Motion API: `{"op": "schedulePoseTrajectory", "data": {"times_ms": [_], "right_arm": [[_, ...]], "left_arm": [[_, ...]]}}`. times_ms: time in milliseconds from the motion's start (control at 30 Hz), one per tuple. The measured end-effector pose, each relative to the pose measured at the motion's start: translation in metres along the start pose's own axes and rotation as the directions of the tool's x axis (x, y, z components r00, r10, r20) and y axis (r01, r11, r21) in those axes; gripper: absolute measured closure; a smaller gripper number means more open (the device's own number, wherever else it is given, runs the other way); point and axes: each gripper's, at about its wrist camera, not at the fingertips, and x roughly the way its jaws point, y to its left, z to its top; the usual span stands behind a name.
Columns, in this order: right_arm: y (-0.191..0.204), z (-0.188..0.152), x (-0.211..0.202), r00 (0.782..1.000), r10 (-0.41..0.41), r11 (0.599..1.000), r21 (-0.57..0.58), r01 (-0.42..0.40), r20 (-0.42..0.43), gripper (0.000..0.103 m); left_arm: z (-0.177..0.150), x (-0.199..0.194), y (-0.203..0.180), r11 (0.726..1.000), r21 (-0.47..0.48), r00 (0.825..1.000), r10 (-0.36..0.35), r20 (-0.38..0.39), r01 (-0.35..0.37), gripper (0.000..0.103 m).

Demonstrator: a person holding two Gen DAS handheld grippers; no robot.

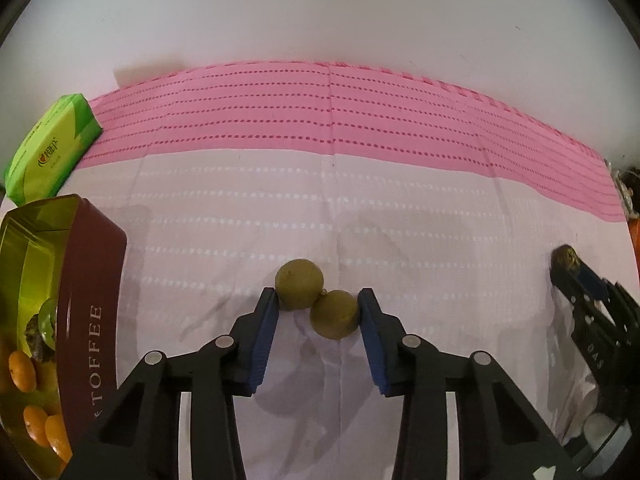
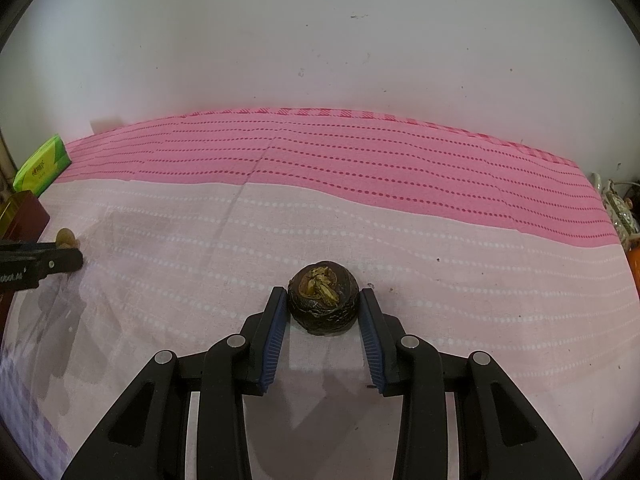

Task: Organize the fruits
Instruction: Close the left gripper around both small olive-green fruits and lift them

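Two round olive-green fruits joined at a stem, a far one (image 1: 299, 288) and a near one (image 1: 335, 315), lie on the cloth between the fingers of my left gripper (image 1: 318, 304). Both pads touch them; the jaws stand wide around the pair. My right gripper (image 2: 323, 304) stands open around a dark, wrinkled round fruit (image 2: 323, 303) with a yellowish top, its pads close beside it. That dark fruit and the right gripper also show in the left wrist view (image 1: 565, 258). A dark red "TOFFEE" tin (image 1: 90, 320) at the left holds several small orange fruits (image 1: 22, 370).
A green tissue pack (image 1: 50, 148) lies behind the tin. The table wears a white and pink dotted cloth (image 1: 328, 120) against a white wall. Clutter sits past the table's right edge (image 2: 622, 216). The left gripper's finger (image 2: 40, 266) shows at the right wrist view's left edge.
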Motion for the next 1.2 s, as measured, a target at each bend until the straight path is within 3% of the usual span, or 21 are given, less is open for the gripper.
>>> {"op": "schedulePoseTrajectory", "data": {"times_ms": [67, 267, 500, 667, 833, 1200], "right_arm": [[0.000, 0.000, 0.000, 1.000, 0.000, 1.000, 0.000, 0.000, 0.000, 0.065], [0.000, 0.000, 0.000, 1.000, -0.001, 1.000, 0.000, 0.001, 0.000, 0.065], [0.000, 0.000, 0.000, 1.000, -0.005, 1.000, -0.003, 0.005, 0.000, 0.065], [0.000, 0.000, 0.000, 1.000, -0.004, 1.000, -0.003, 0.004, 0.000, 0.065], [0.000, 0.001, -0.001, 1.000, -0.003, 1.000, -0.002, 0.003, 0.000, 0.065], [0.000, 0.001, -0.001, 1.000, -0.002, 1.000, -0.001, 0.002, 0.000, 0.065]], "left_arm": [[-0.004, -0.001, -0.001, 1.000, 0.019, 1.000, 0.012, 0.001, -0.012, 0.078], [-0.019, -0.008, -0.001, 0.997, 0.071, 1.000, 0.020, 0.009, -0.021, 0.082], [-0.028, -0.016, 0.014, 0.998, 0.040, 0.999, -0.043, -0.001, 0.043, 0.080], [-0.025, -0.021, 0.023, 0.994, -0.019, 0.994, -0.106, 0.009, 0.106, 0.070], [-0.014, -0.025, 0.007, 0.995, 0.005, 0.994, -0.103, 0.024, 0.103, 0.068], [0.006, 0.000, -0.001, 0.996, -0.039, 0.996, -0.084, -0.017, 0.083, 0.070]]}}
